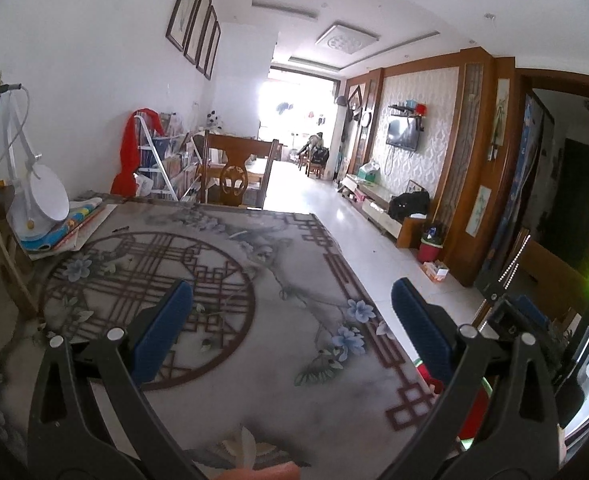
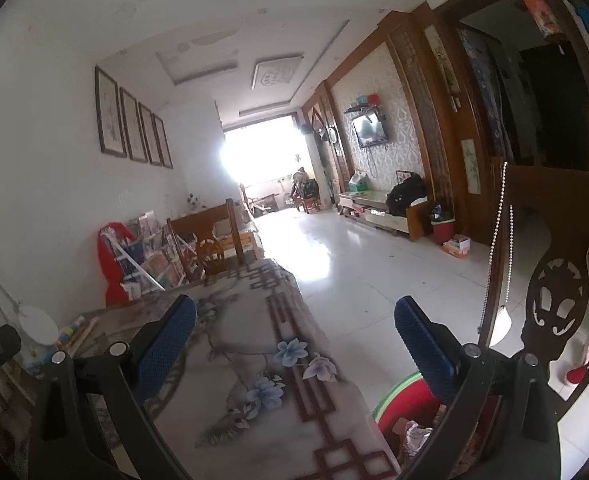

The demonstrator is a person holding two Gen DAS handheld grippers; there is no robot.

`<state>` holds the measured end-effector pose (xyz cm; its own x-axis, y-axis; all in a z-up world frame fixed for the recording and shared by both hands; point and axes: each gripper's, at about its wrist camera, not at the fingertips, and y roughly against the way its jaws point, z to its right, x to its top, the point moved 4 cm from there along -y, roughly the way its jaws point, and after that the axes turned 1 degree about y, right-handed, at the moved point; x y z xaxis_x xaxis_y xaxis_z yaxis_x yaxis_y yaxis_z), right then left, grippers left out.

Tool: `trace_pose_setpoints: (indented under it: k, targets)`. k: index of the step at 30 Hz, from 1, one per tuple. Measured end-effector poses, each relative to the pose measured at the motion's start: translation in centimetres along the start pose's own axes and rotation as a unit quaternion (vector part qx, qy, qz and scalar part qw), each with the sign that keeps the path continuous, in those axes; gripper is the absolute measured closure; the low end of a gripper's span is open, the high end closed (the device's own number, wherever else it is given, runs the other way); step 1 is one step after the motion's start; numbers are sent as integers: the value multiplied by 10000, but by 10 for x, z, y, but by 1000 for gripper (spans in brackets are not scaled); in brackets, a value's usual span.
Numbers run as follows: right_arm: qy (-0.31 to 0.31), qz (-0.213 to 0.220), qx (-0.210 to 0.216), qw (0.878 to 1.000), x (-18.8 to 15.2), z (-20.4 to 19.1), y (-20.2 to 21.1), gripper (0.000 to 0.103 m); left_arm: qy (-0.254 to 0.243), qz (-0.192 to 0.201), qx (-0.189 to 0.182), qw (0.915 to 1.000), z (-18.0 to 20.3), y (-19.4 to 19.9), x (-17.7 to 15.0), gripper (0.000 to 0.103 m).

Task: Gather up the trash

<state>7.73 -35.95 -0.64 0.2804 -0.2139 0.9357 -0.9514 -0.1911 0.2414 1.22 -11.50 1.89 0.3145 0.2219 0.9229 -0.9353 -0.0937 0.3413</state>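
My left gripper (image 1: pixel 292 292) is open and holds nothing, hovering over the table (image 1: pixel 294 380) with its flower-patterned cloth. A small white scrap (image 1: pixel 238 234) lies far out on the cloth. My right gripper (image 2: pixel 294 308) is also open and holds nothing, hanging at the table's right edge (image 2: pixel 334 420). Below it on the floor stands a red bin with a green rim (image 2: pixel 394 396), and crumpled trash (image 2: pixel 414 432) lies inside. The left wrist view catches a sliver of that bin (image 1: pixel 472 412), partly hidden behind the right finger.
A white desk lamp (image 1: pixel 42 200) stands on a stack of books at the table's far left. A wooden chair (image 1: pixel 234 176) is at the far end and a carved chair back (image 2: pixel 554 300) at the right. A second red bin (image 1: pixel 430 248) and a box (image 1: pixel 436 272) sit by the wall.
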Motion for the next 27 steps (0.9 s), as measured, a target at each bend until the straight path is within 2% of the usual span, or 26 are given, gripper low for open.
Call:
trace_pose_setpoints:
  k: [27]
  targets:
    - [4,-335,-58,9994,-11,-2,-13,7,-63,-308,127,9994,-7,-7,-7,5]
